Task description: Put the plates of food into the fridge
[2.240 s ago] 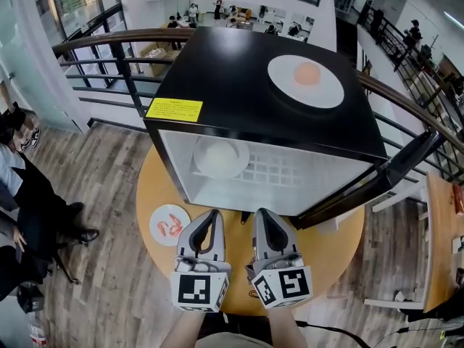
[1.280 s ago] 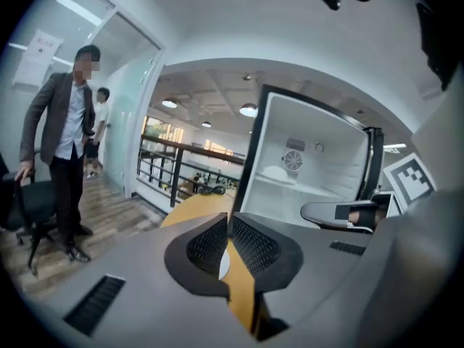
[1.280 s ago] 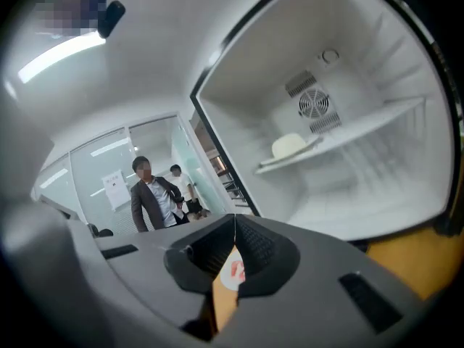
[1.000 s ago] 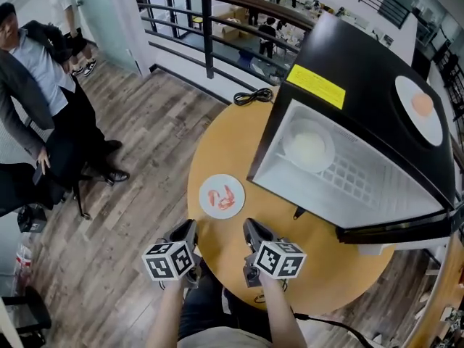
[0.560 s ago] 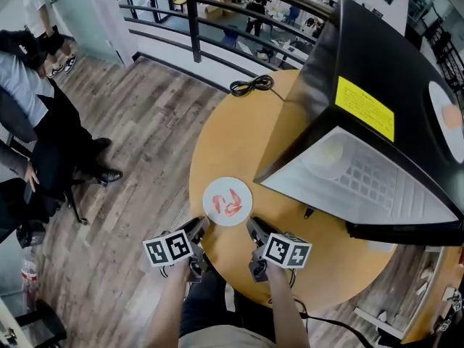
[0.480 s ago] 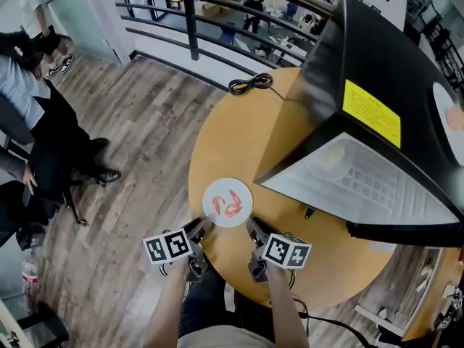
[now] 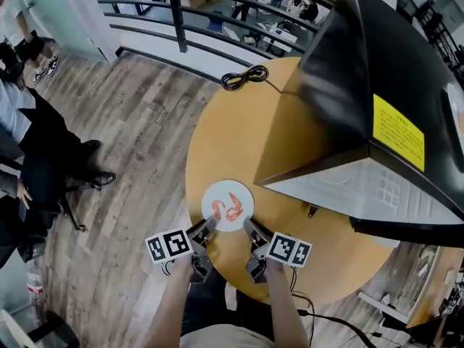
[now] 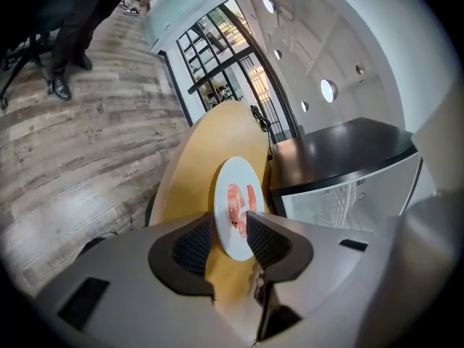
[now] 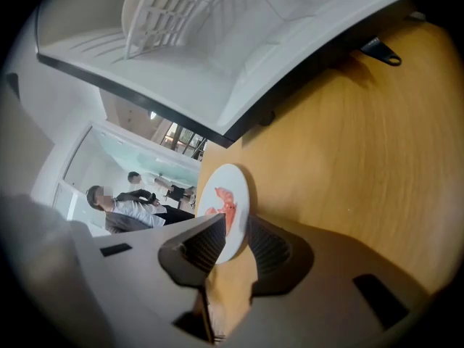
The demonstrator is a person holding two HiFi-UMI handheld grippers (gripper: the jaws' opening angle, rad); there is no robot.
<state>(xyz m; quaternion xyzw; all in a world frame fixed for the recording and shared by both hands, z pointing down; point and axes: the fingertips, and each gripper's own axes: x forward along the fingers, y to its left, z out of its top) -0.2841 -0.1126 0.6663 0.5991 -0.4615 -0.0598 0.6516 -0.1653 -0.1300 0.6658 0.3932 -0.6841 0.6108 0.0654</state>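
Straddling the shrimp plate (image 7: 227, 206) beside the fridge (image 7: 377, 114), my left gripper (image 8: 230, 227) has just spread its fingers; my right gripper (image 9: 235, 230) straddles it too, fingers apart.

No readable text anywhere. Yellow label (image 7: 398, 131) on black fridge (image 7: 341, 56) top: print too small to read. Left cube (image 7: 168, 246), right cube (image 7: 291, 251): black-white square markers, patterns only, no letters

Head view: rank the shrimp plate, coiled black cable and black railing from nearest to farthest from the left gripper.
1. Shrimp plate, rim between the just-opened jaws of the left gripper.
2. Coiled black cable, far edge of the table.
3. Black railing, beyond the table.
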